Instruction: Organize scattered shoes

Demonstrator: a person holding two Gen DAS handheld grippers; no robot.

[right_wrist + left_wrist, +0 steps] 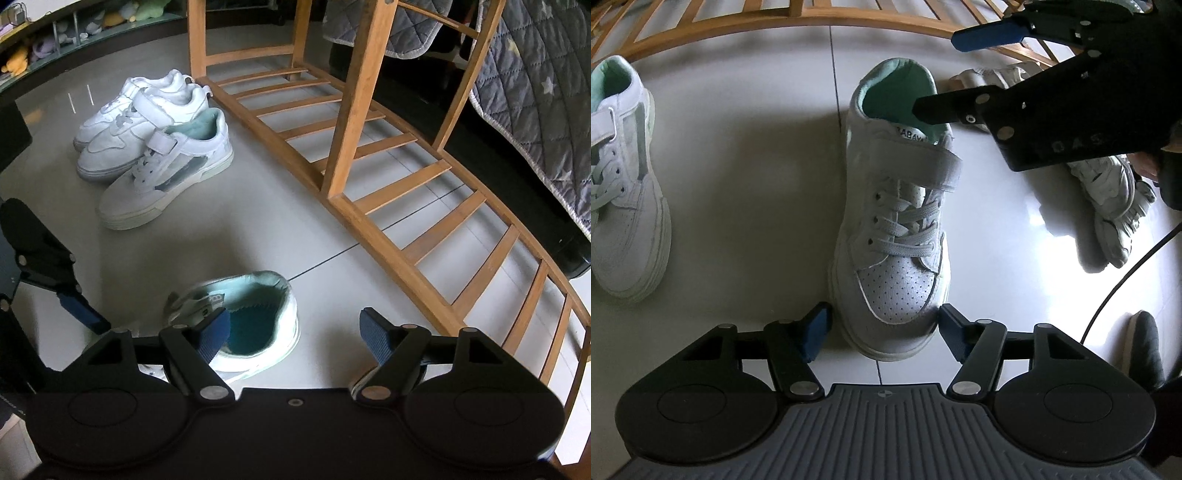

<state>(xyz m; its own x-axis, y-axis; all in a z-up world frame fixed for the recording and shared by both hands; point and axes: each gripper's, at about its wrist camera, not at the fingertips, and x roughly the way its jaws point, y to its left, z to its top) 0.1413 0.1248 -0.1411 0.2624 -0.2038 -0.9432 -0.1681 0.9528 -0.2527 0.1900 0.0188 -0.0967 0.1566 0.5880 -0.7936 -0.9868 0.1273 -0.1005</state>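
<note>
1. The left gripper (882,332) is pointing down at the toe of a white sneaker (894,221). Its ribbed blue pads (814,334) are sitting on either side of the rounded toe cap and not squeezing it, so it's standing open and gripping nothing
2. That sneaker is lying flat on the glossy pale tile floor (757,166) near the rack, and it's showing smooth leather, a perforated toe, flat woven laces, a velcro strap and soft mint lining
3. The right gripper (295,332) is hanging spread wide over the heel, with one finger dipping into the padded collar and the other outside, clamping nothing
4. Its twin (624,192) is sitting well apart to the left, beside two plain white strap sneakers (144,122)
5. A chunkier white shoe (1108,206) is lying off to the right
6. A slatted bamboo rack (369,155) is running along the floor
</note>
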